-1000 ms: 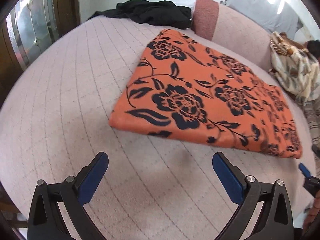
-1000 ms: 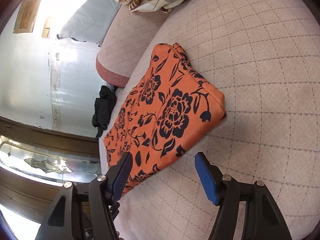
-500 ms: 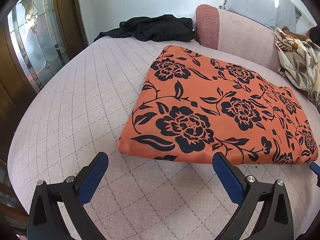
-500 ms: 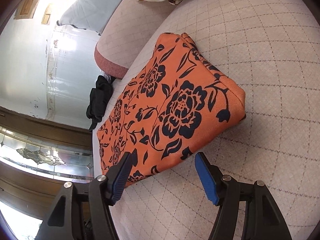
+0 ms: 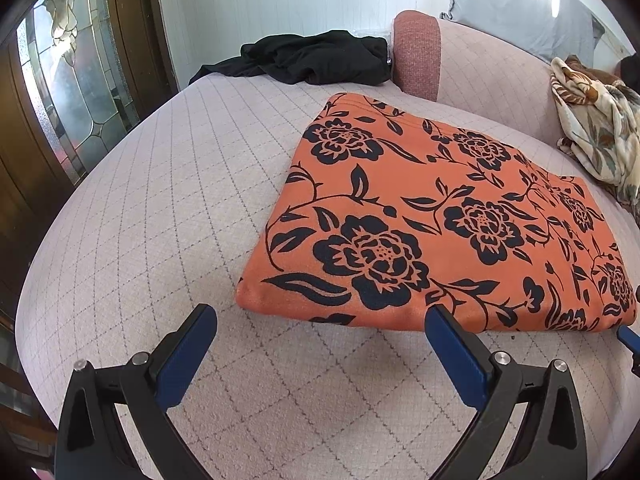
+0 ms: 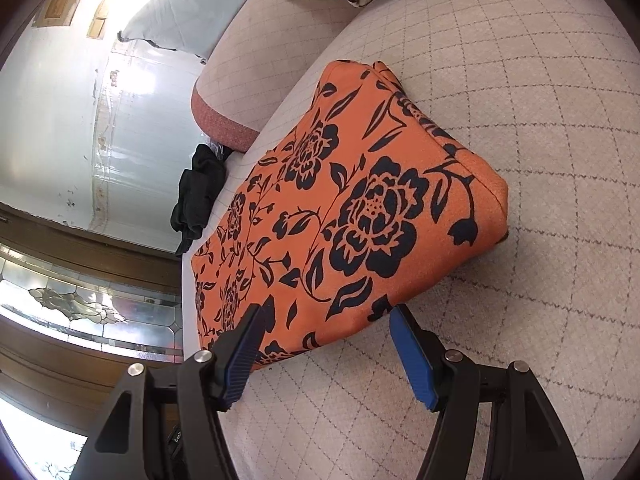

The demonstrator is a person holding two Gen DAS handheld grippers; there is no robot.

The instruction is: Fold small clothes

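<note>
The folded orange floral cloth (image 5: 436, 216) lies flat just ahead of both sets of jaws, its near edge ready for pinching. The left gripper (image 5: 320, 344) stands wide and empty; the right gripper (image 6: 326, 334) is half-spread, straddling that edge without pressing it

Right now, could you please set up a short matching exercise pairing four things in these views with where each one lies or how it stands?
Things:
1. orange floral garment
2. black garment
3. patterned cream blanket
4. left gripper

Places or states:
A. heaped at the far edge of the bed, by the white wall
B. open, empty, just short of the near folded edge
C. folded flat in the middle of the quilted bedcover
D. bunched at the right, beside the pink bolster

Pairs: 1-C, 2-A, 3-D, 4-B
</note>
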